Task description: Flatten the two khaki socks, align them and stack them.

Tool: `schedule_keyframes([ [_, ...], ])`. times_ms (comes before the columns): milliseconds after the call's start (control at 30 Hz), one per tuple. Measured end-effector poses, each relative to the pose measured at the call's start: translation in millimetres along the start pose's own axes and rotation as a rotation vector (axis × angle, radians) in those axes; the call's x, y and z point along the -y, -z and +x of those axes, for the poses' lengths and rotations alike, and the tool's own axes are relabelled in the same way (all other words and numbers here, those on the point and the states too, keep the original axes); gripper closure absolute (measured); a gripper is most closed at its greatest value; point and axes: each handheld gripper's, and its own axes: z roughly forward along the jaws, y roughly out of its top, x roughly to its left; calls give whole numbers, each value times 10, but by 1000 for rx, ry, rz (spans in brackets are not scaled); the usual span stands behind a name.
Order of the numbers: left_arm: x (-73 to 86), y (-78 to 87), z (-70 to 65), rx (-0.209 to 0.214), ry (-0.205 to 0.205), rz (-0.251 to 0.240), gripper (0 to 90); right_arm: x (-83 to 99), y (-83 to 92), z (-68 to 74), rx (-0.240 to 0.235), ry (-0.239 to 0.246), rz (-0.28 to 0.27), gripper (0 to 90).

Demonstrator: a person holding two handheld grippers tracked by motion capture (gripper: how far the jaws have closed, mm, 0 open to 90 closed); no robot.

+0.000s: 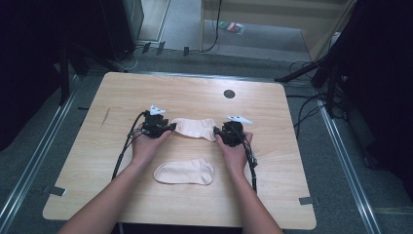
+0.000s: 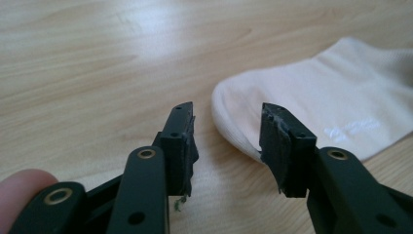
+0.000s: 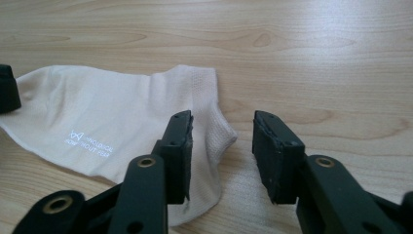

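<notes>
A cream ankle sock (image 1: 195,127) lies flat at the middle of the wooden table (image 1: 146,92), between my two grippers. My left gripper (image 1: 171,127) sits at its left end; in the left gripper view the jaws (image 2: 229,114) stand apart, with the sock's rounded toe (image 2: 331,97) reaching just into the gap and the pads clear of it. My right gripper (image 1: 216,131) is at the sock's right end. Its jaws (image 3: 221,122) are also apart, over the sock's heel corner (image 3: 112,112), which lies loose on the wood. A second matching sock (image 1: 185,172) lies nearer me, between my forearms.
A small dark round hole (image 1: 229,93) sits in the tabletop behind the socks. Cables trail from both grippers along my forearms. Beyond the table edges are a grey floor, floor rails, dark stands and loose cables. A tip of the left gripper (image 3: 7,90) pokes in at the right gripper view's left edge.
</notes>
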Motion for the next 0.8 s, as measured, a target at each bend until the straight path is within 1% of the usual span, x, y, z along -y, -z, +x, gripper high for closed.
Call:
schedule_keyframes([
  [33,17,-4,-4,3,-4,13,646,8,-10,11,14,18,5,660],
  [67,17,-4,-4,3,-4,13,666,8,-10,11,14,18,5,660],
  [100,24,-4,-2,9,-2,26,666,10,-12,16,17,23,7,677],
  [167,32,-8,0,15,-5,34,719,22,-18,21,17,38,8,715],
  [200,34,-7,-3,16,-9,39,750,28,-16,28,16,34,12,739],
  [233,36,-4,-5,17,-12,39,787,34,-16,28,18,40,14,757],
  [267,38,0,0,24,-10,34,821,40,-19,32,19,43,18,782],
  [300,40,15,12,54,6,33,880,48,-15,28,11,54,21,836],
  [333,40,15,12,54,6,33,889,48,-15,28,11,54,21,836],
  [367,42,20,12,56,5,31,889,51,-12,25,7,62,24,858],
  [400,45,33,15,58,-4,25,895,55,-6,29,9,62,24,869],
  [433,49,53,15,64,-7,16,899,55,4,25,12,65,23,874],
  [567,50,138,30,79,-19,-6,900,40,55,11,0,64,10,879],
  [667,55,217,44,88,-28,-14,900,28,125,21,-21,67,-11,880],
  [700,55,249,54,92,-35,-14,900,27,181,37,-19,72,-22,880],
  [767,56,293,60,91,-37,-23,900,28,198,36,-20,76,-29,880],
  [800,56,319,65,95,-38,-30,900,30,228,36,-22,68,-32,880],
])
